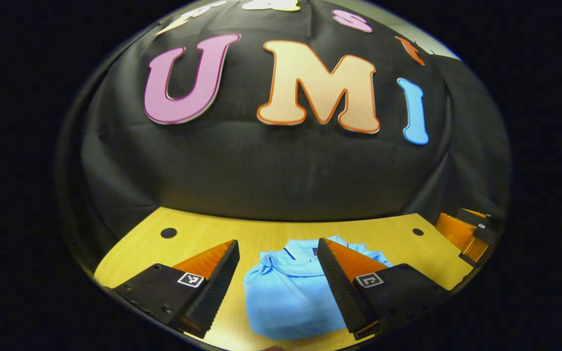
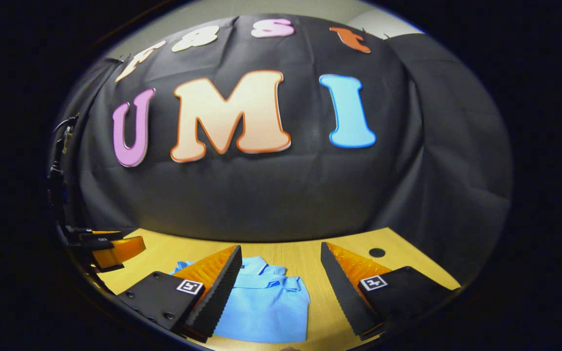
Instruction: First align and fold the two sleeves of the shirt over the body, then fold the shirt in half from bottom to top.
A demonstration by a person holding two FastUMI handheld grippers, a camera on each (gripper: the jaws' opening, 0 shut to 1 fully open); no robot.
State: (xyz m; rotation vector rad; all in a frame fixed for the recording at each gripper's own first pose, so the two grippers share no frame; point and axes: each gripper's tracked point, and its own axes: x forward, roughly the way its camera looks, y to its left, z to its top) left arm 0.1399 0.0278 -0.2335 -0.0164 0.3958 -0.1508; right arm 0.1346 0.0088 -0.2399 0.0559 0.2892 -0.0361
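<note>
Blue shirt (image 1: pixel 288 297) lying folded into a compact bundle on the wooden table (image 1: pixel 203 234), collar toward the back wall. Left gripper (image 1: pixel 278 248) hanging above it, fingers spread wide, holding nothing. Right gripper (image 2: pixel 281 253) same deal: wide apart, gripping nothing, shirt (image 2: pixel 266 307) mostly under its left finger. Other gripper peeking in at each view's edge.

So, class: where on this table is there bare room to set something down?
Bare wooden table lies right of the folded blue shirt, and in a strip between shirt and black cloth wall. The middle is crowded by the shirt.
</note>
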